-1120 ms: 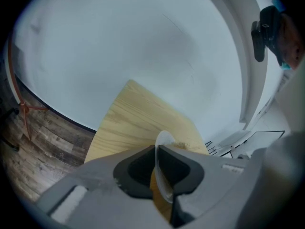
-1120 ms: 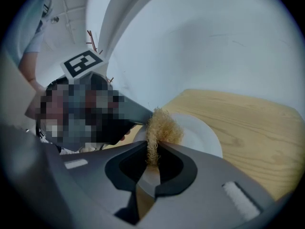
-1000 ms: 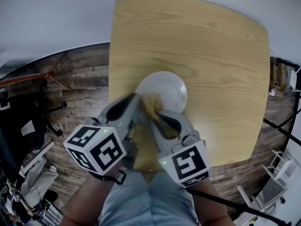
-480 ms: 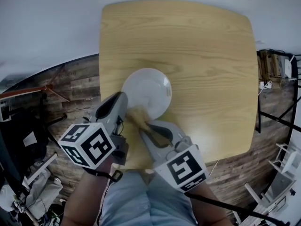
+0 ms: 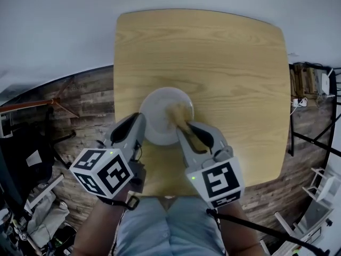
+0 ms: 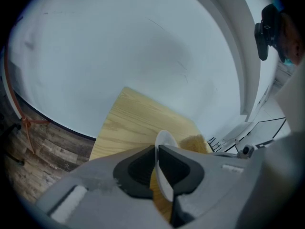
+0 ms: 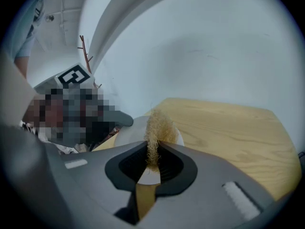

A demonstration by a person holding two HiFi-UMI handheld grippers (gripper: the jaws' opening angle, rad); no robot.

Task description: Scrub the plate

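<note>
i see soft, even light, bright without glare. the table [image 5: 229,68] carries no hard shadows, only a faint shade near the plate [image 5: 157,116], whose white looks a little washed out. the head view bows hard at its edges. both gripper views sit inside a dark round vignette. the left gripper [image 6: 157,149] and right gripper [image 7: 152,146] blur up close, their bodies soft grey, while the scrubber [image 7: 157,123] fibres stay fairly crisp. the wall [image 6: 143,42] reads flat and bluish.
</note>
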